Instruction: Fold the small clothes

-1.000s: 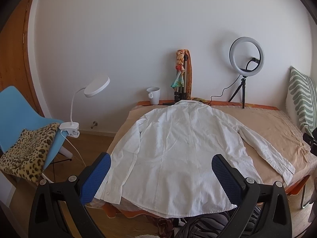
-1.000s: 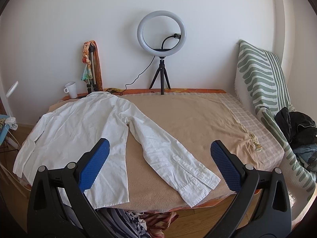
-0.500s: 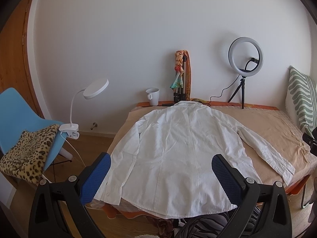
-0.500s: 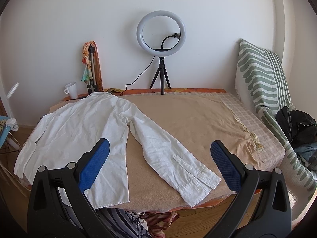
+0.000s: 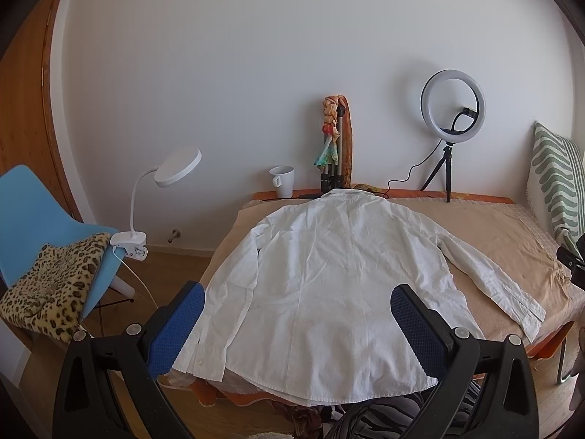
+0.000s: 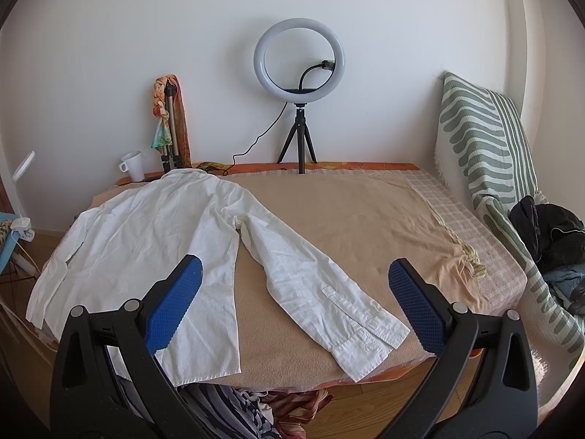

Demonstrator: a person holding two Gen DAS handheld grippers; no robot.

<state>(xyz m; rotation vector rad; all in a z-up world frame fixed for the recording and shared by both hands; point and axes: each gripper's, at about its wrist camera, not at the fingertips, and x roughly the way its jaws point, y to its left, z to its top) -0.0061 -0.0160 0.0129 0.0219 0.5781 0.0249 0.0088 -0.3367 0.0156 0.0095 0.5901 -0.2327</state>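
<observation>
Your shirt (image 5: 329,274) lies flat, back up, sleeve (image 6: 321,285) spread out, ready to fold; your left gripper (image 5: 298,323) and right gripper (image 6: 294,300) both hang released above it, grasping nothing.

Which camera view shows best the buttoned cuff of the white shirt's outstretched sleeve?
The right wrist view: the cuff lies near, between the open fingers, placket and button visible. In the left wrist view the cuff sits far right, smaller and distorted.

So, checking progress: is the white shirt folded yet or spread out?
Spread out. The white shirt lies flat on the bed, right sleeve extended, no folds made.
</observation>
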